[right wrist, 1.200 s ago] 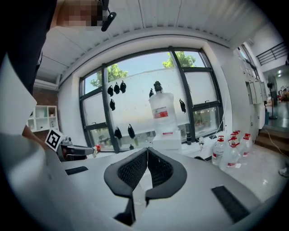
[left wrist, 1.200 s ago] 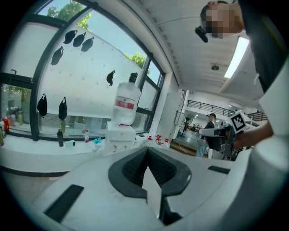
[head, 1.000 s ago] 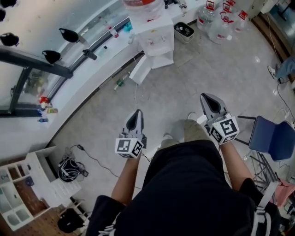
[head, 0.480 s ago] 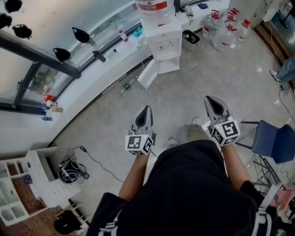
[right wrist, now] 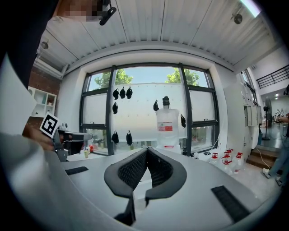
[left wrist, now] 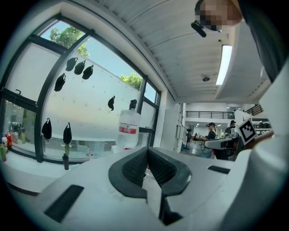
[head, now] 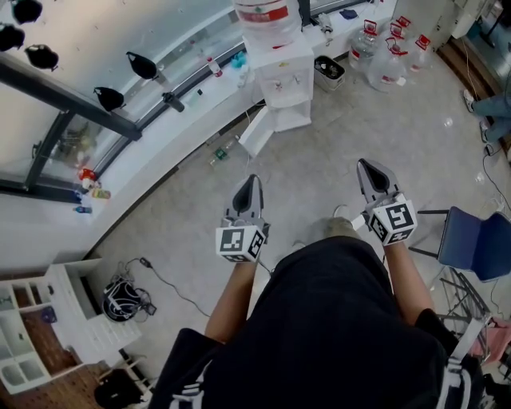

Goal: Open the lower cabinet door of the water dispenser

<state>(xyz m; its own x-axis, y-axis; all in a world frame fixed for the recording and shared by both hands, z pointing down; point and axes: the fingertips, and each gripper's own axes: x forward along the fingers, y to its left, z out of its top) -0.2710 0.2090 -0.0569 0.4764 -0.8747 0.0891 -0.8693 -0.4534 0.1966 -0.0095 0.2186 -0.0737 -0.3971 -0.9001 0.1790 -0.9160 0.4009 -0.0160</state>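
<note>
the water dispenser (head: 286,76) is seen at the upper middle of the head view, set against the long white window ledge (head: 160,132), with a big bottle (head: 259,12) on top. at its foot a white panel is swung out toward the left of the frame. this is taken to be the lower cabinet door (head: 257,132), though it is small in the picture and its hinge cannot be made out. if so, the door already stands open as the task asks.

the left gripper (head: 251,182) and the right gripper (head: 372,168) are held level in the middle of the frame, well apart from the dispenser. the jaws of each are closed together with nothing between them. should the door be handled again, it is best taken at its free outer edge and led along its own arc, so the light cabinet is not dragged.

a wide stretch of bare floor (head: 335,152) lies between the grippers and the dispenser. room is narrowed by the ledge at the left, spare bottles (head: 383,44) at the upper right, a blue chair (head: 471,240) at the right edge, a bin (head: 328,70) just beside the dispenser, and a small bottle (head: 216,149) near the door.
</note>
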